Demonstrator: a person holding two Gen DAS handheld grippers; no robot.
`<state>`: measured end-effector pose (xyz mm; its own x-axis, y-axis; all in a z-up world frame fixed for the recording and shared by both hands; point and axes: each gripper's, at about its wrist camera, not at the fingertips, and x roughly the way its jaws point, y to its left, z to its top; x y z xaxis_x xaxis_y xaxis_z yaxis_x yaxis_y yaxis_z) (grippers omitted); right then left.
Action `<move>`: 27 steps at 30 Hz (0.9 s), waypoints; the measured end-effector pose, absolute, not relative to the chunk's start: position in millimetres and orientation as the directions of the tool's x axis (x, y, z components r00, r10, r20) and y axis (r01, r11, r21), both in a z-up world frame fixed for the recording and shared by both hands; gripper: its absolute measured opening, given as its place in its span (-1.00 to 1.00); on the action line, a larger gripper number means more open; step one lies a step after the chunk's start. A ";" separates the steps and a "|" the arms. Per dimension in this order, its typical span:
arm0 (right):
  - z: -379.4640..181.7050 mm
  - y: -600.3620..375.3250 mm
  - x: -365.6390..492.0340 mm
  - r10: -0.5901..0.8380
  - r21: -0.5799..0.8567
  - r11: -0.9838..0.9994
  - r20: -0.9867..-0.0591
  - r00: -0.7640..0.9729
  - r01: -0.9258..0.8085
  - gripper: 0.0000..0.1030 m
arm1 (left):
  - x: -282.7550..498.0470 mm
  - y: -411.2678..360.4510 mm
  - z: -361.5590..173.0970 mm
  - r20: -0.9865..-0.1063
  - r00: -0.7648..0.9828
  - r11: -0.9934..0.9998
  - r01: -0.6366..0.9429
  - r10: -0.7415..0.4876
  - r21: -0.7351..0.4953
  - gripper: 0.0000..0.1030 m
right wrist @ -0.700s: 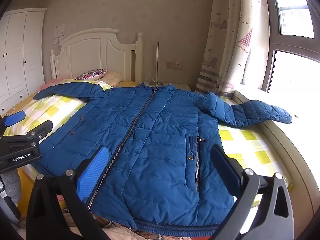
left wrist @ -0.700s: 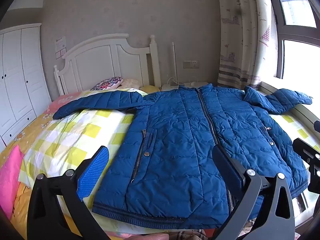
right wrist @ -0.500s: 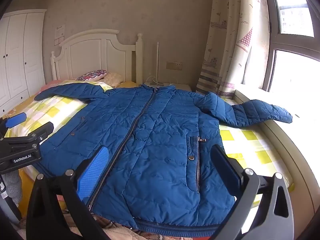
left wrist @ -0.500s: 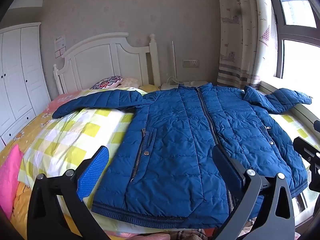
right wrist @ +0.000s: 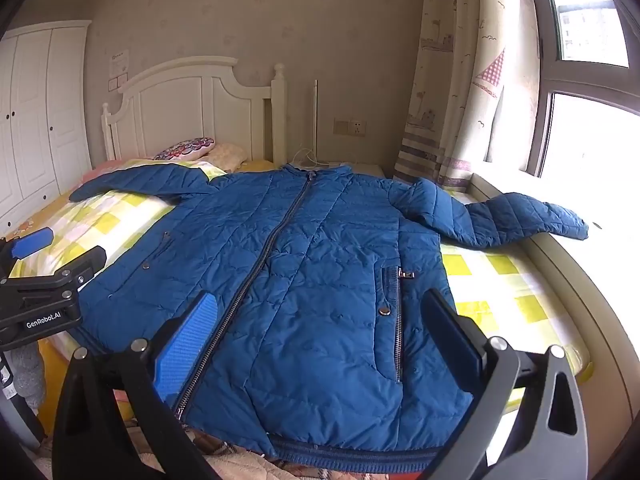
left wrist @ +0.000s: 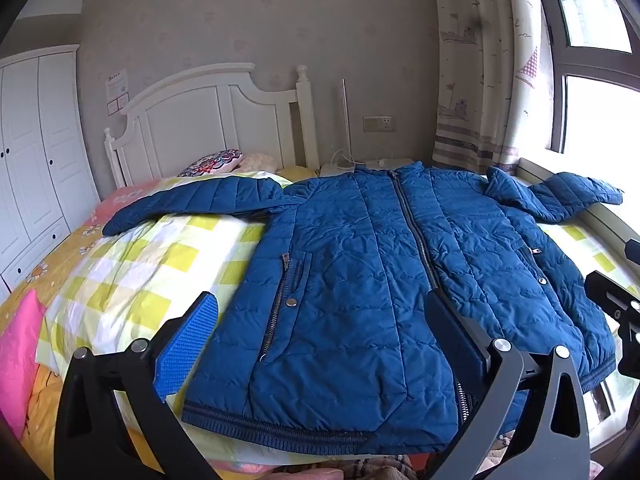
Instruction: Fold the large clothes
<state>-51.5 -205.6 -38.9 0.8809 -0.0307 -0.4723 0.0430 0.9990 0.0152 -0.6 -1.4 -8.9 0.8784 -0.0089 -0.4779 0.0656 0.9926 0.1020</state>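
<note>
Bedroom with a bed (left wrist: pixel 132 276) under a yellow-and-white checked cover. Left gripper (left wrist: pixel 320 332) and right gripper (right wrist: pixel 316 332): black frames, ribbed blue pads, jaws wide apart and empty, both above the near hem. Jacket (left wrist: pixel 360 272), blue quilted puffer, lies flat and zipped on the cover; long axis runs near to far, ribbed hem near, collar far. Metal zip down the middle, a zipped pocket with a snap on each side. Left sleeve stretches left across the cover; right sleeve (right wrist: pixel 512 220) reaches the sill. White panelled headboard (left wrist: pixel 208 120) stands far; patterned curtain (right wrist: pixel 460 80) at right.
</note>
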 end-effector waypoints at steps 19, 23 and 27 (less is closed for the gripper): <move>-41.5 -206.8 -50.3 -0.025 0.024 0.999 -0.483 0.875 0.042 0.95 | 1.4 1.0 -11.9 -0.492 0.871 0.993 0.067 -0.010 0.097 0.91; -42.3 -206.4 -49.9 -0.023 0.026 0.999 -0.484 0.875 0.040 0.95 | -0.2 1.1 -14.3 -0.493 0.870 0.993 0.065 -0.009 0.097 0.91; -43.5 -206.2 -48.8 -0.021 0.028 0.999 -0.487 0.873 0.040 0.95 | -2.6 1.1 -17.2 -0.494 0.869 0.993 0.064 -0.009 0.095 0.91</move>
